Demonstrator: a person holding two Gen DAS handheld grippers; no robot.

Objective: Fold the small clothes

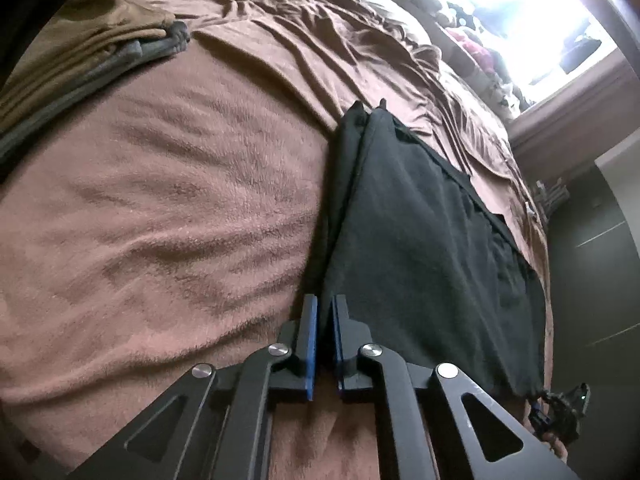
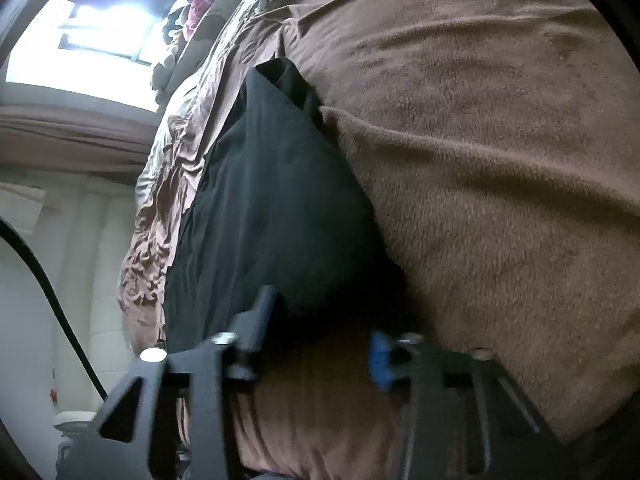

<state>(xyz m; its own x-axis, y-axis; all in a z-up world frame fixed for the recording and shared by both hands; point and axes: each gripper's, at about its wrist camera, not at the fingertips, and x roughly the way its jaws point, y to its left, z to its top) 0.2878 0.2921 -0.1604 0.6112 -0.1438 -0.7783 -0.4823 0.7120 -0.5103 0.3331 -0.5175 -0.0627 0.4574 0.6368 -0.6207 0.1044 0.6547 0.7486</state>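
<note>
On a bed spread with a fuzzy brown blanket (image 1: 160, 220), a person working two handheld tools is taking hold of a black garment (image 1: 420, 240) at its near edge. The left gripper (image 1: 325, 322) is pinching the corner nearest it, blue pads all but meeting on the cloth's edge. The right gripper (image 2: 320, 320), blurred in its own view, is standing with jaws visibly apart at the garment's near hem (image 2: 280, 208); whether its pads are pressing on fabric cannot be told. In the left wrist view the garment is lying flat from 6 toward 12 o'clock, its far corners pointing at a bright window (image 1: 520, 20) at 1 o'clock. This looks like the grasp ahead of a fold; the next move likely calls for lifting both near corners together and carrying them over to the far edge without dragging the blanket. Folded olive and grey clothes (image 1: 80, 60) are stacked at 10 o'clock.
</note>
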